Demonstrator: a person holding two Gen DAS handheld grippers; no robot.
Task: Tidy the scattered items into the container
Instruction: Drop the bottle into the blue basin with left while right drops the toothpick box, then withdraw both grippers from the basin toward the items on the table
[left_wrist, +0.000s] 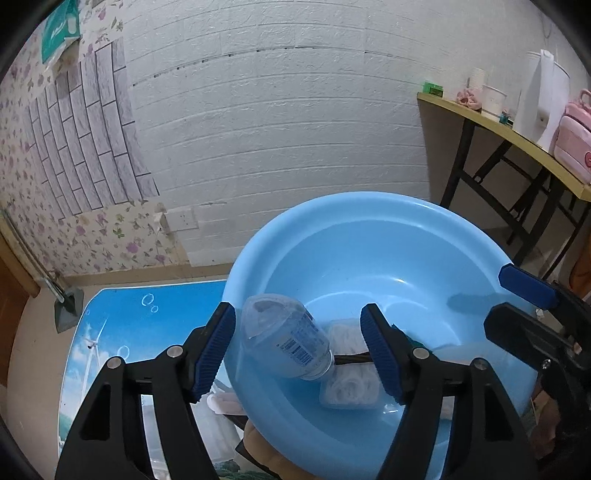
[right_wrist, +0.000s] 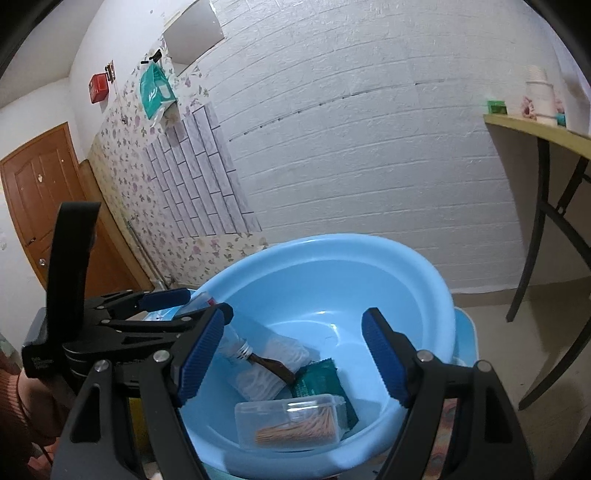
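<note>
While both grippers hang over the basin, the scene reads like this:

Basin: a light blue round basin (left_wrist: 436, 236) holds all the items that show; its rim fills the lower middle of both views.

Left gripper: the left gripper (left_wrist: 297, 345) has its jaws wide apart, and nothing is pinched between them. One finger sits outside the basin's near-left rim, the other over its inside.

Bottle: a clear plastic bottle (left_wrist: 284, 338) with a barcode label lies tilted between the left gripper's fingers, apart from both pads, base up and cap end down. Whether it rests on the rim or on the things below, I cannot tell.

Right gripper: the right gripper (right_wrist: 295, 354) is also spread open and holds nothing, its fingers to either side of the basin's inside.

White packet: a white ribbed packet (right_wrist: 273, 369) lies on the basin floor under the bottle's cap end.

Brown stick: a thin dark brown stick (right_wrist: 275, 367) lies across the white packet.

Green packet: a dark green packet (right_wrist: 317, 380) lies beside the white one.

Clear box: a small clear box (right_wrist: 291, 421) of orange sticks rests nearest the right camera, partly on the green packet.

Blue mat: a blue mat (left_wrist: 147, 325) with a sky print lies under the basin to its left.
</note>
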